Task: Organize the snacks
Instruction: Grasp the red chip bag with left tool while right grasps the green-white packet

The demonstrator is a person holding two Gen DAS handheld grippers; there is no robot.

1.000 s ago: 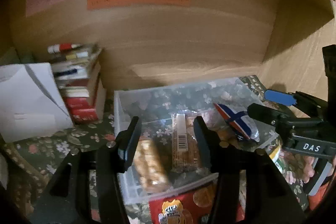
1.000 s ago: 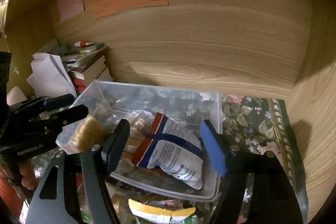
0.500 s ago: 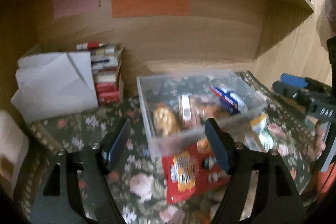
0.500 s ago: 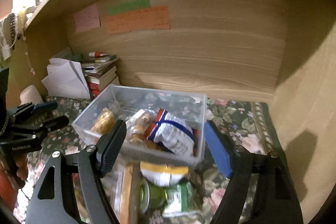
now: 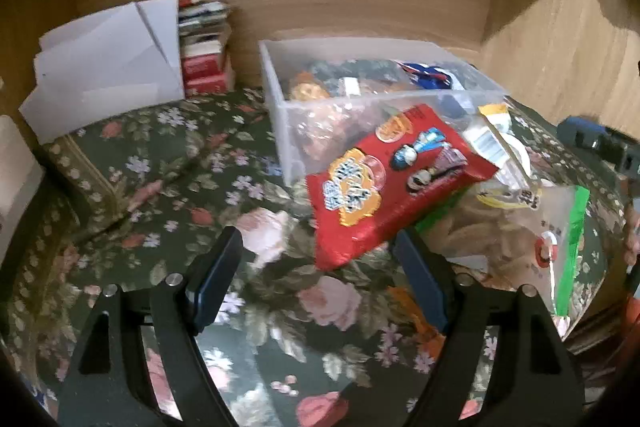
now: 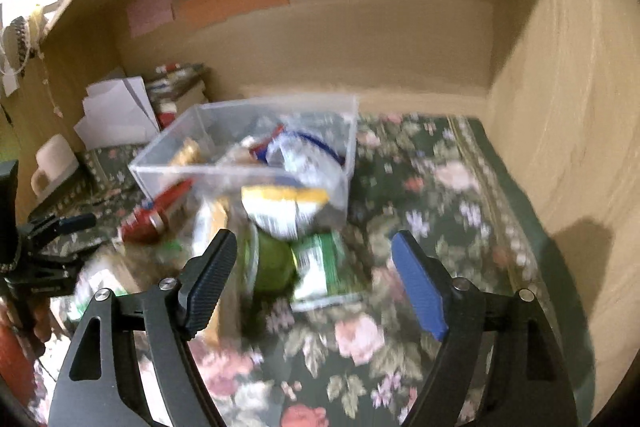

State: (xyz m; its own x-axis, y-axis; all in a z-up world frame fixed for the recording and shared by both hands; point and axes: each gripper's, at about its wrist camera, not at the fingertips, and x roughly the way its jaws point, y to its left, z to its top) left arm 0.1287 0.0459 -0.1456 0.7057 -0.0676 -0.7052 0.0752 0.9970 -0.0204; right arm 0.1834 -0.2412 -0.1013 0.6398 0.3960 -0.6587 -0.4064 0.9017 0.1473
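Floral cloth (image 5: 168, 187) lines the wooden nook; both grippers have backed off the clear bin (image 5: 280, 131), jaws just opened wider, empty; left gripper (image 5: 316, 279) faces the red packet (image 5: 384, 187), right gripper (image 6: 312, 275) the green one (image 6: 320, 267); loose snacks remain.

Green packet (image 6: 320, 269) blurred, perhaps unreadable.

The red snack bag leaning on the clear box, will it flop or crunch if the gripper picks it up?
The red snack bag looks puffy and shiny, so it would probably bend and crinkle, and might slip between the pads. It seems light for its size. It leans on the clear box and other packets, so it may slide off if pushed.
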